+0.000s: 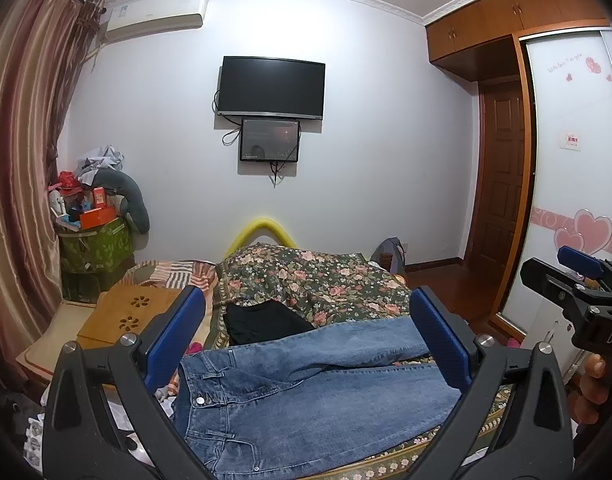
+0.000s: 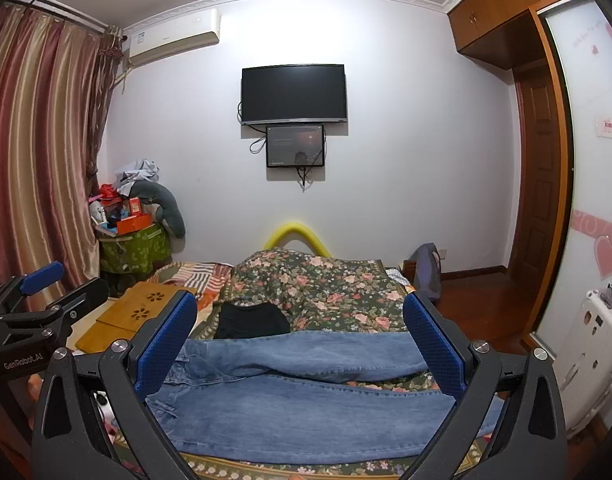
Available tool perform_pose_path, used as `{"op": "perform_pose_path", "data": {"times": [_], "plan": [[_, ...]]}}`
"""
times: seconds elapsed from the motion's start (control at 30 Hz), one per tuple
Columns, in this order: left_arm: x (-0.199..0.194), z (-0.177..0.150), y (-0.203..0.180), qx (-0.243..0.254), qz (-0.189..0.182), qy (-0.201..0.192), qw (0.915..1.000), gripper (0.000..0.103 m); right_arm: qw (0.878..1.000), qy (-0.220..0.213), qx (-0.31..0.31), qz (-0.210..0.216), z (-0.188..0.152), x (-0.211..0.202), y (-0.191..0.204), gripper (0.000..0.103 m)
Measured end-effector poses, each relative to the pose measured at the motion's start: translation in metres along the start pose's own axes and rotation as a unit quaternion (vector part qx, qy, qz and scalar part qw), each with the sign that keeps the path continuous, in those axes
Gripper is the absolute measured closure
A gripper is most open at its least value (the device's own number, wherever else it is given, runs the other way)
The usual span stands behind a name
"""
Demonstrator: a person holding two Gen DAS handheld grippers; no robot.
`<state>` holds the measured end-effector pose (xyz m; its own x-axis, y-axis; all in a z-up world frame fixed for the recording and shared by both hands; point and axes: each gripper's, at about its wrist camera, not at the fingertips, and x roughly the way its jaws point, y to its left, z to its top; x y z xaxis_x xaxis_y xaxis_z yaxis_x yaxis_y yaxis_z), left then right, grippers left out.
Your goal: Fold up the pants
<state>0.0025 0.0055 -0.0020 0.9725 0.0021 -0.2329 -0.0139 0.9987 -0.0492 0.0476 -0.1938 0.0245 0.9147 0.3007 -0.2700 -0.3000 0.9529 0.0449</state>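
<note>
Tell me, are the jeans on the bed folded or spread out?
Spread out: the jeans lie flat on the bed, both legs extended and apart.

Both wrist cameras sit low at the near edge of the bed, looking along it toward the wall television. The left wrist view stands left of the television's line, so the screen falls just left of its centre; the right gripper shows at its right edge. The right wrist view stands further right, with the left gripper at its left edge. Both share the bed, television, curtain and wardrobe.
</note>
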Motion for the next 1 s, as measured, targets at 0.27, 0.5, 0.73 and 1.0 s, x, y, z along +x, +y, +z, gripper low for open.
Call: {"op": "perform_pose_path", "data": {"times": [0.27, 0.5, 0.73, 1.0], "plan": [[0.0004, 0.0008, -0.0009, 0.003, 0.003, -0.002, 1.0000, 0.000, 1.000, 0.001, 0.001, 0.000, -0.0023, 0.0006, -0.0020, 0.000], [-0.0016, 0.0013, -0.0036, 0.003, 0.000, -0.003, 1.0000, 0.000, 1.000, 0.001, 0.002, 0.000, -0.0021, 0.0007, -0.0017, 0.000], [-0.0033, 0.0027, -0.0033, 0.001, -0.004, -0.005, 1.0000, 0.000, 1.000, 0.002, 0.004, 0.000, -0.0039, 0.0026, -0.0006, 0.000], [-0.0017, 0.0032, -0.0019, -0.002, -0.010, -0.003, 0.9999, 0.000, 1.000, 0.002, 0.006, 0.000, -0.0035, 0.0025, -0.0010, 0.000]]}}
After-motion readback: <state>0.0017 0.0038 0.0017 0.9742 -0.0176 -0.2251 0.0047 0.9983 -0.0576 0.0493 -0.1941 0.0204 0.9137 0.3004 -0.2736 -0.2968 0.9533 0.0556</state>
